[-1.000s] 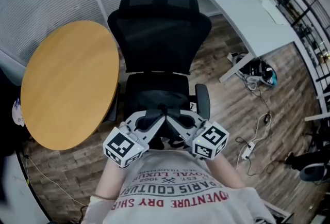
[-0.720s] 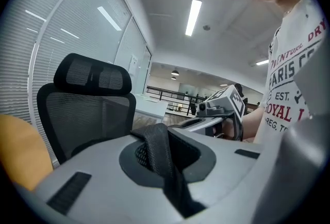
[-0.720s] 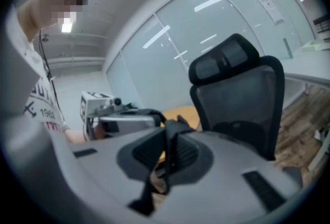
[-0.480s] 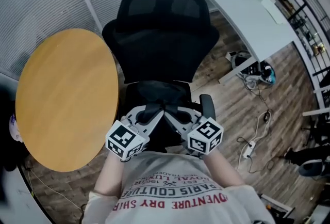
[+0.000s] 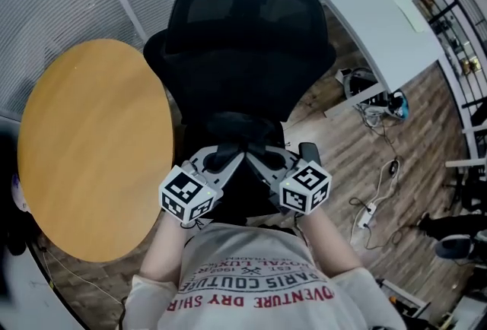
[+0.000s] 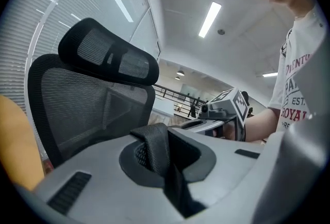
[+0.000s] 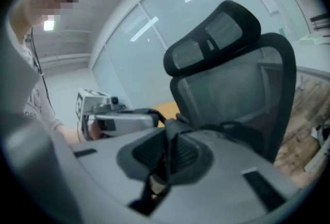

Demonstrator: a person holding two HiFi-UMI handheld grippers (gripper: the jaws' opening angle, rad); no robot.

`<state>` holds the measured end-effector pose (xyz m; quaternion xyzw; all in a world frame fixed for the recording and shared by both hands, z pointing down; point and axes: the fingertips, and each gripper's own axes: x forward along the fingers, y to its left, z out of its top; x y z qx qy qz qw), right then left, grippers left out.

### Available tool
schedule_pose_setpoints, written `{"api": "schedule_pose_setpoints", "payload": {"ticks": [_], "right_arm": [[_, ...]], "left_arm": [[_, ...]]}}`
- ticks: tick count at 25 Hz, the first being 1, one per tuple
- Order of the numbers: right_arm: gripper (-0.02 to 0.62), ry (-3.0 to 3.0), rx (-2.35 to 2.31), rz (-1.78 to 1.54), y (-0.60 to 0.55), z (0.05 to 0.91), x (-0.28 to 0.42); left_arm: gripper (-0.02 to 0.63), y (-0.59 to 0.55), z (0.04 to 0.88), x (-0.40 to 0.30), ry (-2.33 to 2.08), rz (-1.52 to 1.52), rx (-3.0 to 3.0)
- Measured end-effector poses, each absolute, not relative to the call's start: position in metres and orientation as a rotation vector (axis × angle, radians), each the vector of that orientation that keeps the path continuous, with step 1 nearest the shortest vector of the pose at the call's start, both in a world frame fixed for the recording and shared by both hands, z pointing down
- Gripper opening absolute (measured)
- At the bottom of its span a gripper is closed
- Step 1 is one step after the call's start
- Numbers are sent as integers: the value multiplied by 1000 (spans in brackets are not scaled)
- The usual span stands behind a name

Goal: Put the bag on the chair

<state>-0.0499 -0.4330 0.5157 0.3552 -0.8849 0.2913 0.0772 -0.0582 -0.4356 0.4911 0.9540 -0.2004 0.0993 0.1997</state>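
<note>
Head view: both grippers side by side low over the black chair (image 5: pixel 243 39), tips almost meeting above the middle of its seat.
Left gripper (image 5: pixel 228 163): jaws pinched nearly together on a black strap (image 6: pixel 153 148), webbing standing up between the pads.
Right gripper (image 5: pixel 262 163): likewise clamped tight, on a second strap (image 7: pixel 168 152) seen edge-on between the pads.
Bag (image 5: pixel 237 129): dark mass just ahead of and below the jaw tips, over the seat; black on black, so contact with the cushion impossible to tell.
Key relation: bag straight beneath the two grips, backrest directly beyond, round table (image 5: pixel 91 146) off to the left and apart from the load.
Nearer hand: neither; one strap each, an even share.
Judged next: a level lowering onto the seat, then release of both straps together, lest the bag tip toward the side let go last.
</note>
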Motion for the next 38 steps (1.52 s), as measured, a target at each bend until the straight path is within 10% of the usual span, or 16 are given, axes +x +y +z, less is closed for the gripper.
{"api": "schedule_pose_setpoints", "payload": {"ticks": [24,30,38], "right_arm": [[55,-2310,1137,988,-437,657,-9],[218,-2263,1251,956,-443,667,8],[249,-2291,1345,875,-437,642,19]], "left_arm": [[41,-441,663,-48,-572,541,2487],[152,-450,673,-44,-663,491,2455],[199,-453,658,-50,-755,460,2459]]}}
